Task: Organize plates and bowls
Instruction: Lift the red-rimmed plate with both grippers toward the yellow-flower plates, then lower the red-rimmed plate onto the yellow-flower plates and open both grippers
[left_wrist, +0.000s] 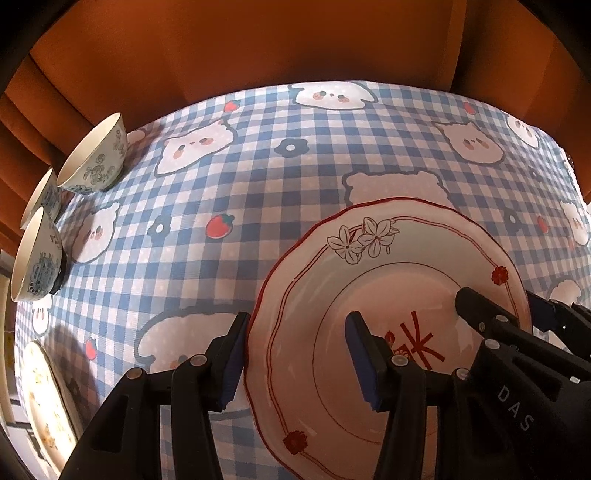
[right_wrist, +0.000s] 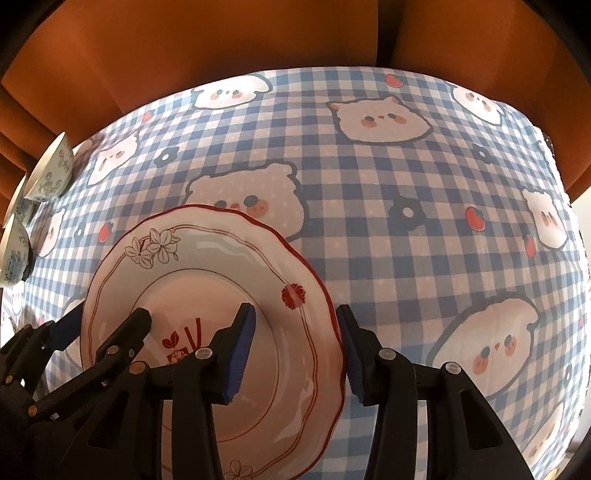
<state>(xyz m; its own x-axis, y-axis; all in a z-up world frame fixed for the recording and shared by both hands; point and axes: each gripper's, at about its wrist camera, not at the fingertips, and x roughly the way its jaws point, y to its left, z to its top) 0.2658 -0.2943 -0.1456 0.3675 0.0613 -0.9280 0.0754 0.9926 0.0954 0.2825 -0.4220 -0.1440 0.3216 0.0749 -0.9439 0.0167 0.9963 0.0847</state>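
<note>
A white plate with a red scalloped rim (left_wrist: 369, 266) lies on the checked tablecloth between both grippers; it also shows in the right wrist view (right_wrist: 207, 266). My left gripper (left_wrist: 299, 358) is open and straddles the plate's left rim, one finger outside it and one over the plate. My right gripper (right_wrist: 295, 350) is open and straddles the plate's right rim the same way. Neither is closed on it. Three blue-patterned white bowls (left_wrist: 92, 158) stand at the table's far left edge. Another patterned plate (left_wrist: 44, 406) lies at the near left.
The blue checked tablecloth with bear prints (right_wrist: 406, 166) covers the whole table. Orange curtains (left_wrist: 258, 44) hang behind the far edge. The bowls also show at the left in the right wrist view (right_wrist: 51, 173).
</note>
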